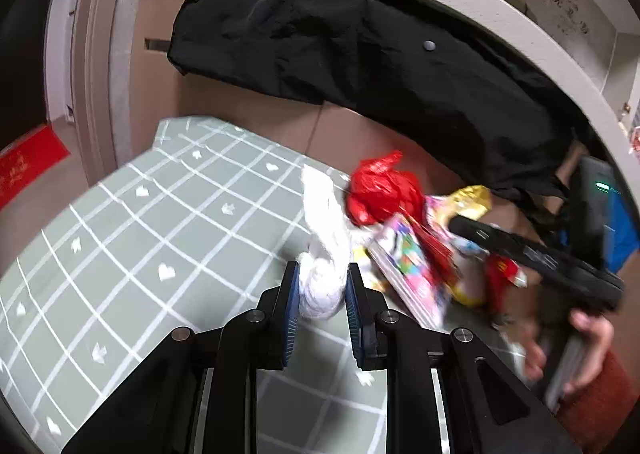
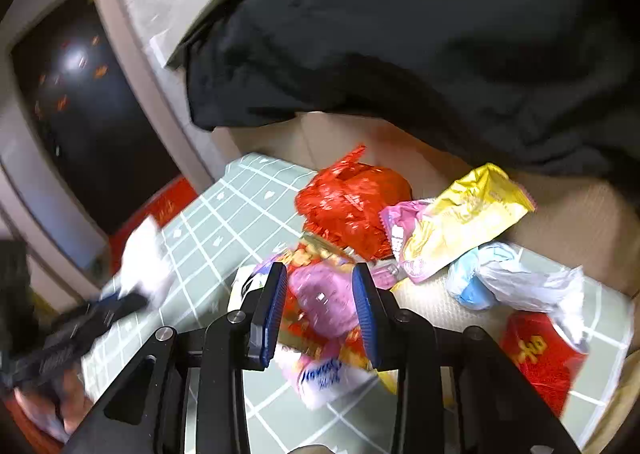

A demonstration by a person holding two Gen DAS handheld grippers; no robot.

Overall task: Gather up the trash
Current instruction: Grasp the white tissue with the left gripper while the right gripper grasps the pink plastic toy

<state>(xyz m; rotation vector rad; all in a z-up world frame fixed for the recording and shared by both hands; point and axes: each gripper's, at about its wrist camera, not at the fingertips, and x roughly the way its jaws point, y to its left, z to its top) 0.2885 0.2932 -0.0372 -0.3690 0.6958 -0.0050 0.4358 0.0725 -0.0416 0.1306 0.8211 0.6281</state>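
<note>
The left gripper (image 1: 322, 286) has its blue-padded jaws drawn in close on a crumpled white tissue wad (image 1: 322, 278), both pads pressing its sides, the loose tail of the paper standing up above the fingertips over the grey-green checked mat (image 1: 160, 238). Over on the other side, the right gripper (image 2: 320, 294) sits about half open around a pink and red printed snack wrapper (image 2: 324, 302); the picture is smeared with motion, and the wrapper fills the gap between the pads, so it looks gripped, though just how firmly I cannot tell. The rest of the trash is heaped at the far edge of the mat: a crinkled red plastic bag (image 2: 352, 202), a yellow foil snack packet (image 2: 464, 214), a pale blue and white crumpled plastic bag (image 2: 516, 282) and a red cardboard carton with gold lettering (image 2: 540, 354), all lying close together below a black fabric garment (image 1: 360, 46) draped over the ledge behind. Where it is all headed, no bin is in sight in either view. Now the risks: that tissue is soft and held only at its lower bulge, so a quick swing could let it slide out or tear. The wrapper is slick and flat, and hangs below the jaws, so it could slip free or drag its neighbours off the mat. And both grippers are working close to one pile, so a crossing path could knock them together.
</note>
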